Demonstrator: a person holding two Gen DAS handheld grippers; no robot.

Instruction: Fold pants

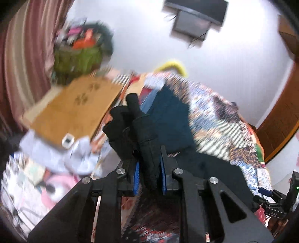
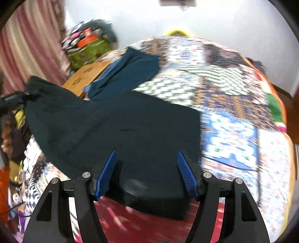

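Dark pants (image 2: 115, 127) lie spread on a patterned quilt (image 2: 233, 104), with a thick folded edge near the camera. My right gripper (image 2: 146, 157) is open, its blue pads on either side of the pants' near edge, holding nothing. My left gripper (image 1: 149, 173) is shut on a bunched end of the pants (image 1: 138, 130) and holds it lifted above the bed. In the right wrist view that lifted end (image 2: 35, 84) rises at the far left beside the left gripper's body. A teal garment (image 2: 130, 69) lies beyond the pants.
A wooden board (image 1: 74, 104) sits left of the bed. A green bag (image 2: 87, 50) with clutter stands by the striped curtain (image 1: 22, 56). The white wall (image 1: 224, 56) carries a dark screen (image 1: 194, 16). Loose items (image 1: 37, 177) lie at the left. A wooden door (image 1: 284, 115) is on the right.
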